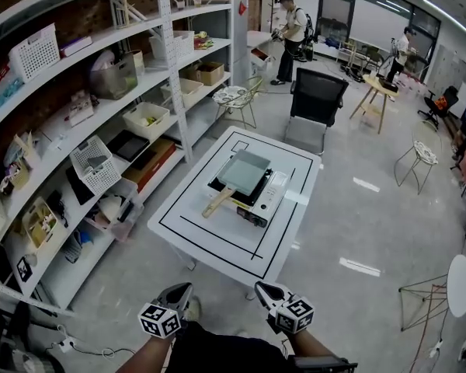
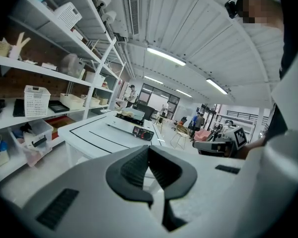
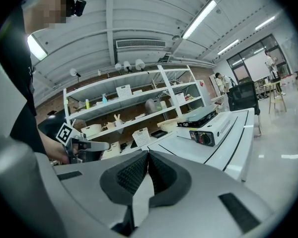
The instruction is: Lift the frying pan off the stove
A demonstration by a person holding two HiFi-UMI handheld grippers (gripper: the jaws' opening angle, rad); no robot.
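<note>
A square grey frying pan [image 1: 244, 171] with a wooden handle [image 1: 217, 203] sits on a white portable stove [image 1: 266, 196] on the white table [image 1: 210, 231]. My left gripper [image 1: 179, 292] and right gripper [image 1: 267, 291] are held low near the table's front edge, well short of the pan. Both are shut with nothing between the jaws. In the left gripper view the stove [image 2: 131, 128] lies far ahead beyond the shut left gripper [image 2: 149, 157]. The right gripper view shows the stove [image 3: 204, 130] to the right, past the shut right gripper [image 3: 147, 163].
Metal shelving [image 1: 85, 115] with bins and baskets runs along the left. A black chair [image 1: 317, 99] stands behind the table, stools [image 1: 234, 97] and a small table [image 1: 377, 92] further back. People [image 1: 291, 29] stand at the far end of the room.
</note>
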